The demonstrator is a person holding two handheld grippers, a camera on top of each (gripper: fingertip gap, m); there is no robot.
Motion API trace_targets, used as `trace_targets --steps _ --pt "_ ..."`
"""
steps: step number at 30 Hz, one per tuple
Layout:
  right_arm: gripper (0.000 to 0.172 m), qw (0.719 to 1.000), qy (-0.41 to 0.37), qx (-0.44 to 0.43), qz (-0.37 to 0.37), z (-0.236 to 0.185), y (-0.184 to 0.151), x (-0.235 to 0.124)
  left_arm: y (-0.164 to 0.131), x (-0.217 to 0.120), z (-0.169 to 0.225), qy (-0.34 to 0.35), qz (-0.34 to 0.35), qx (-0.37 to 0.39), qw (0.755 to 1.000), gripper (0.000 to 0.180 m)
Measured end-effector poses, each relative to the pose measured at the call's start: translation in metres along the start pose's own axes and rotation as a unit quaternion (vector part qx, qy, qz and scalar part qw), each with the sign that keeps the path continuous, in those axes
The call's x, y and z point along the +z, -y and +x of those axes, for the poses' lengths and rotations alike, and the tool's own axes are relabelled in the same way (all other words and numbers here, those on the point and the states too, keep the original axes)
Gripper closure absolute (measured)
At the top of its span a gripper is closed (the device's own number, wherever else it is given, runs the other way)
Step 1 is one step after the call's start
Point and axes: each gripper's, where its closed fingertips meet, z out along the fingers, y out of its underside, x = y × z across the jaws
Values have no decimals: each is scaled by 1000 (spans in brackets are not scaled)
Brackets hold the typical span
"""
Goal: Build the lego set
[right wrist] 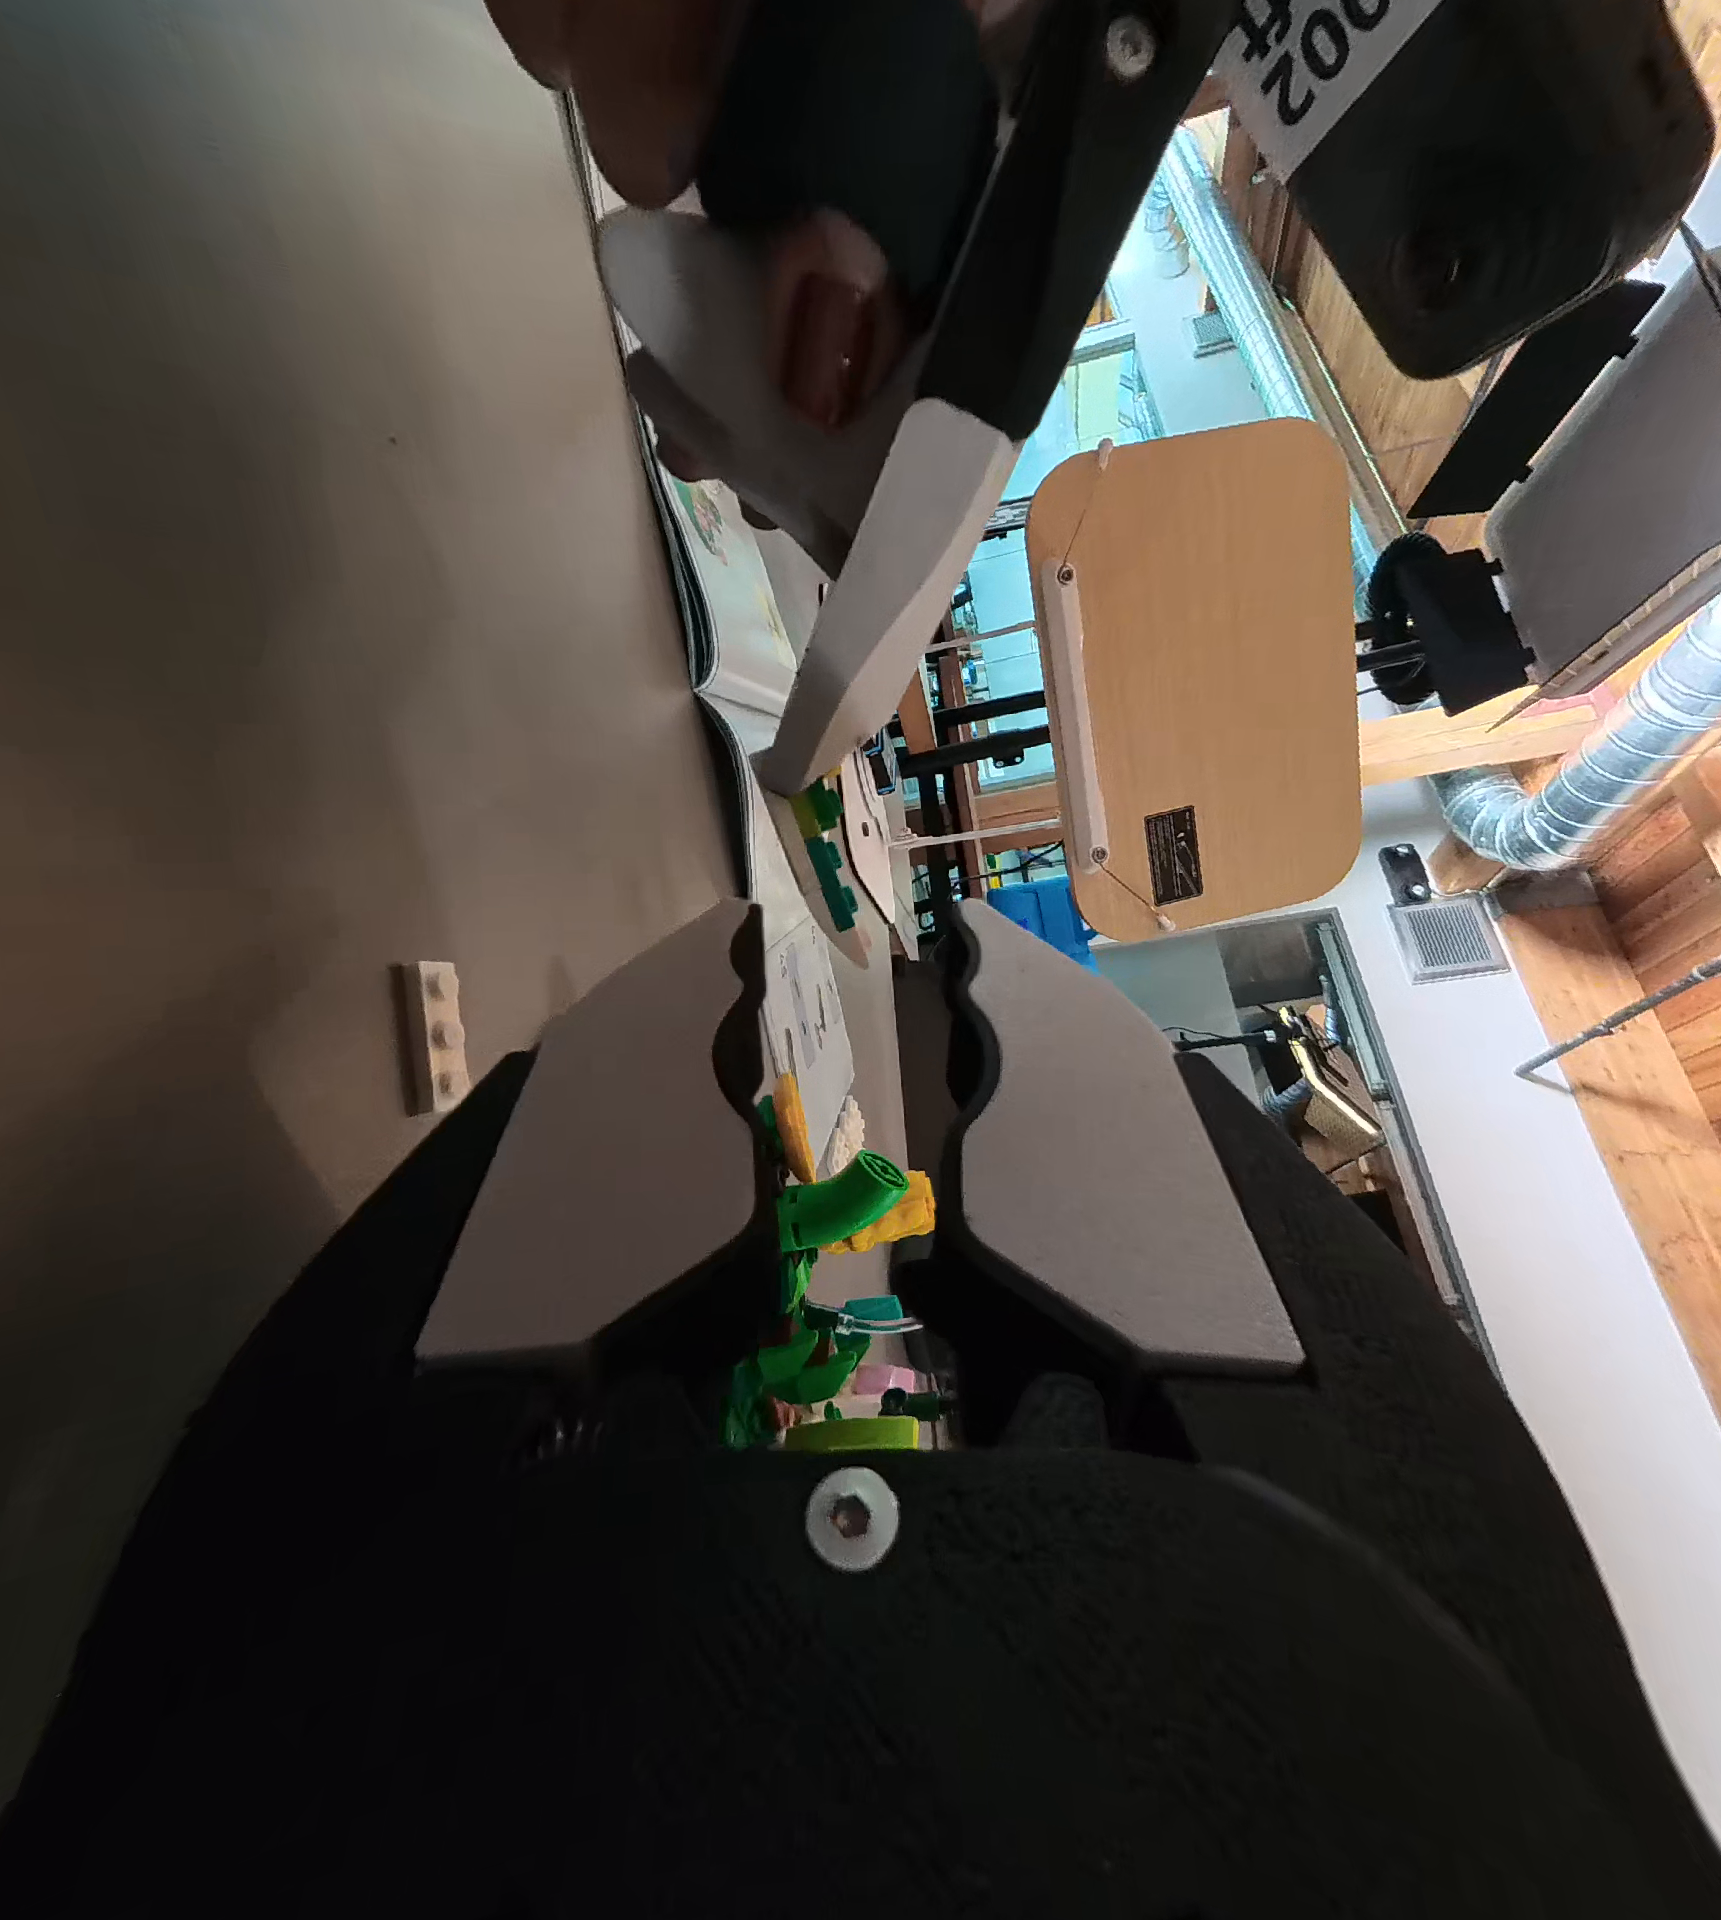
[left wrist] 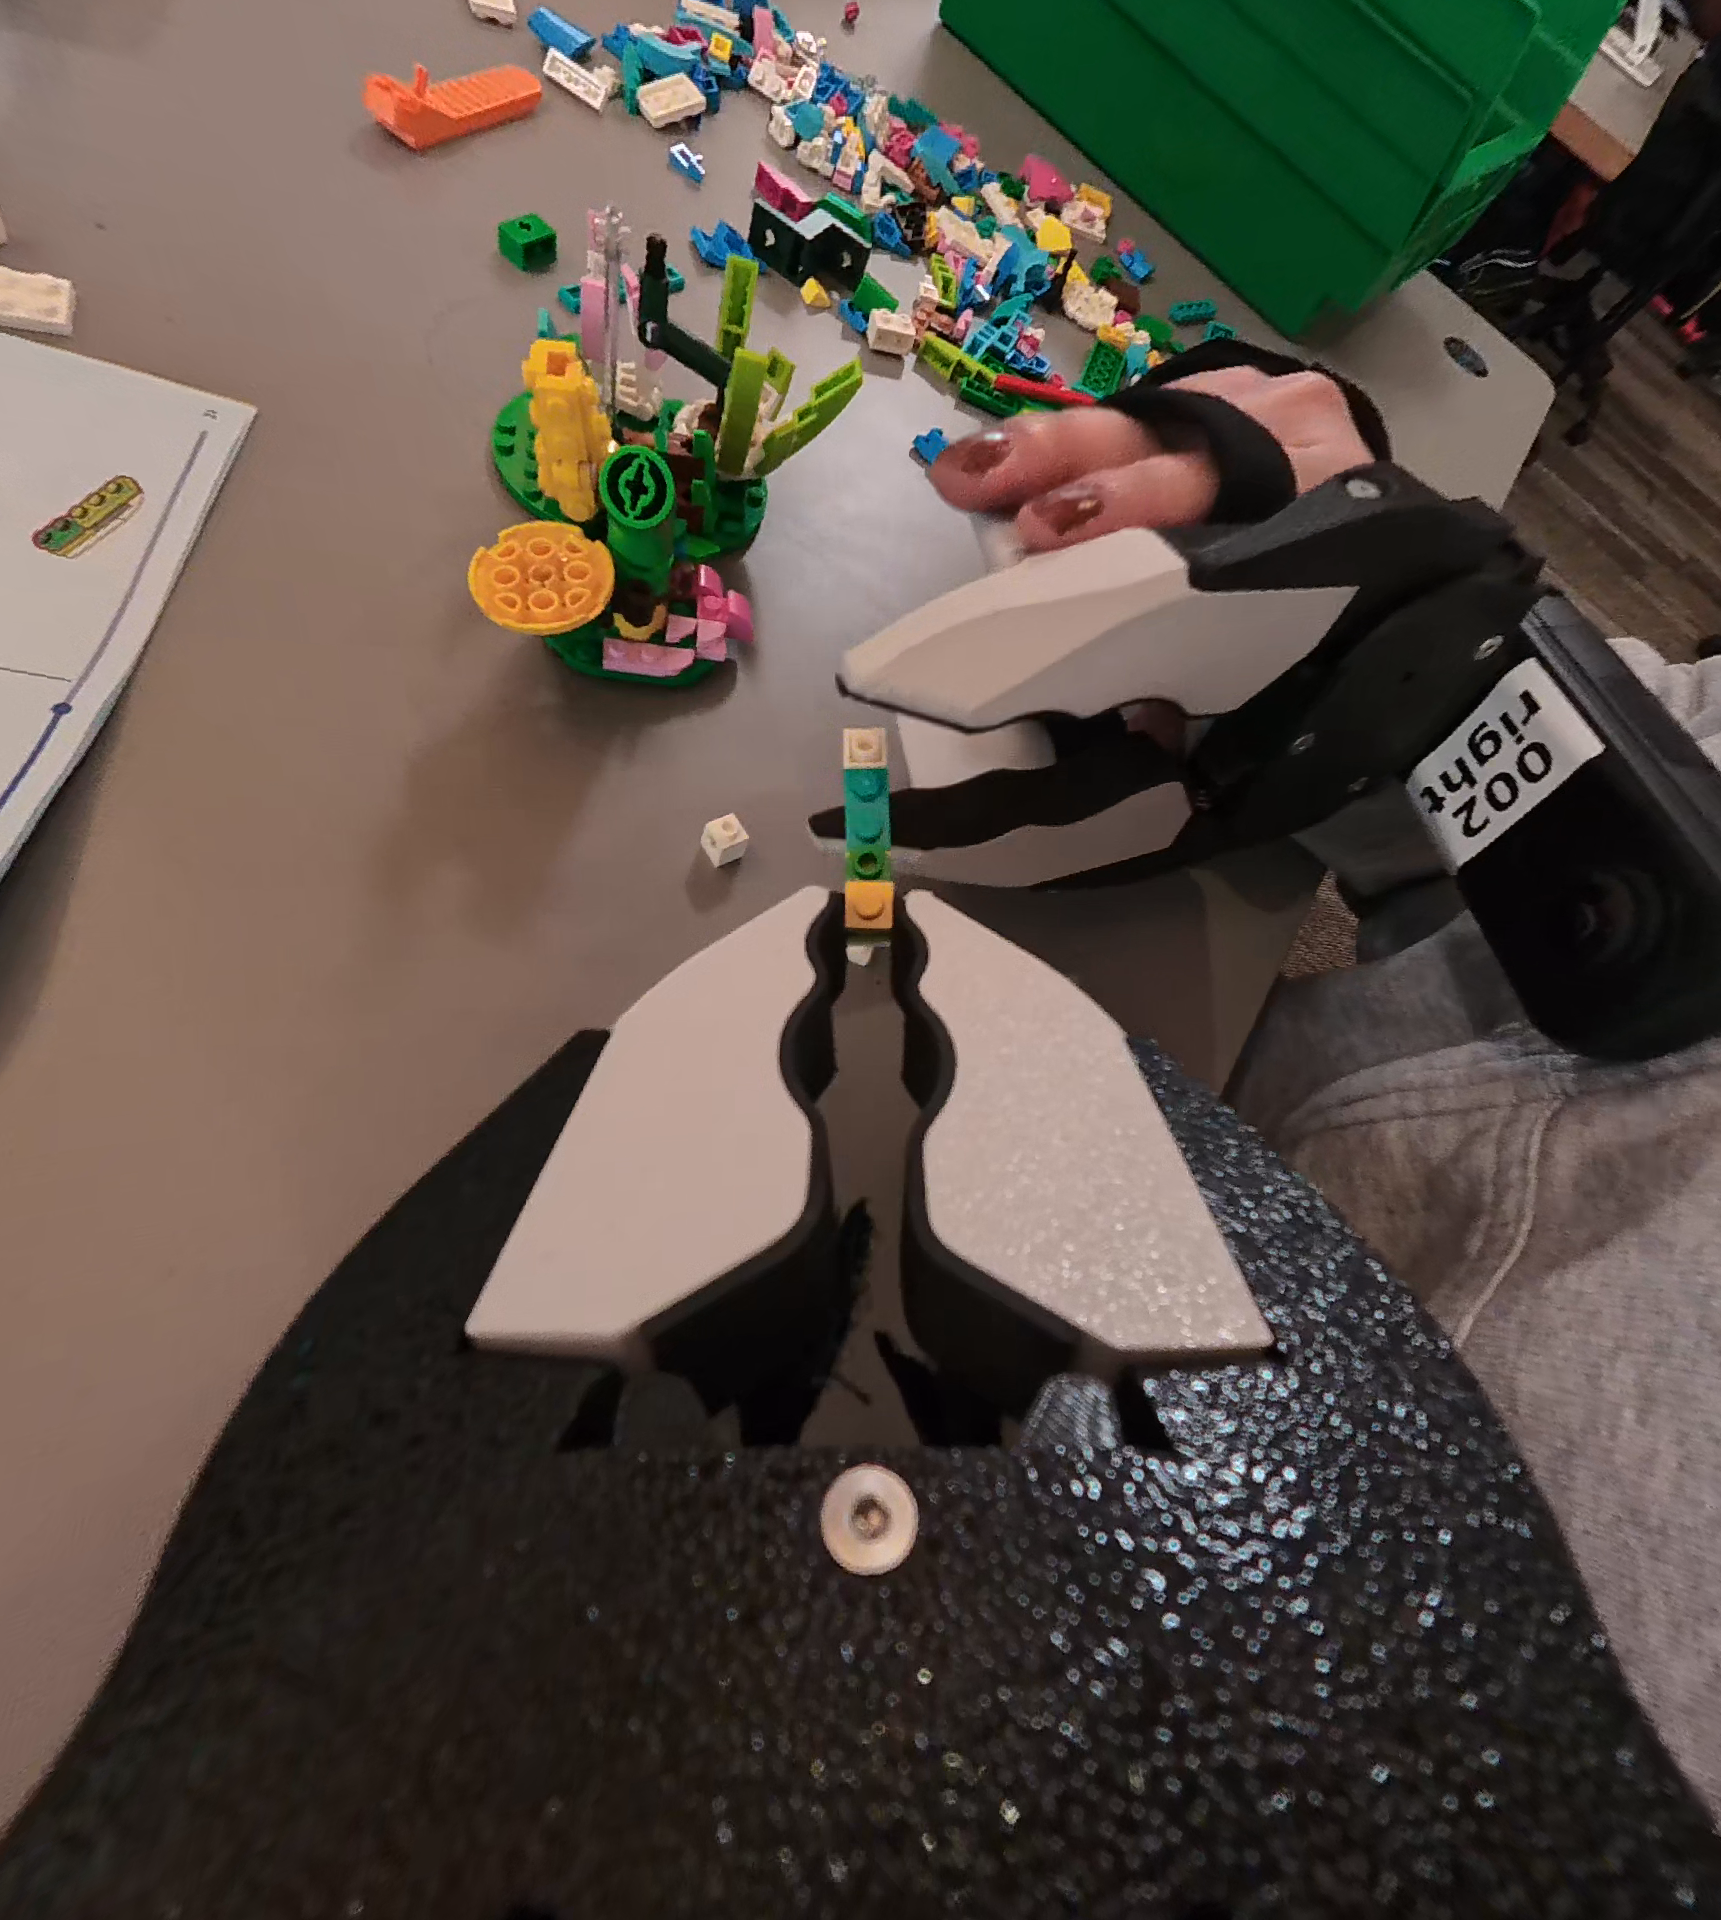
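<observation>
My left gripper (left wrist: pixel 868 914) clamps the yellow end of a small brick strip (left wrist: pixel 866 821); my right gripper (right wrist: pixel 851 925) stands apart, bare, beside it

Left wrist view looks down the table (left wrist: pixel 212 935); right wrist view is rolled sideways.

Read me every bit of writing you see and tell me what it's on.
I won't quote writing; these bear it.
White sticker on right tool: legible.
Second sticker on left tool: partly cut off.
Booklet: page number.
Black label on board: too small.
</observation>
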Motion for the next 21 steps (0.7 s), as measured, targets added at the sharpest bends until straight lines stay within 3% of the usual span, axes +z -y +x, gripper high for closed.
trace_targets --steps 5,9,14,21 --pt "162 1000 4 -5 -4 -2 -1 0 3 -1 4 -21 16 -3 1000 172" --pt "166 999 20 33 -13 -4 -3 0 2 -5 -1 -1 15 12 1000 139" --pt "166 997 31 73 -13 -4 -4 1 0 -8 -2 9 14 39 999 142" --pt "166 997 11 66 -29 -1 -12 1 11 -4 5 -27 64 22 997 155"
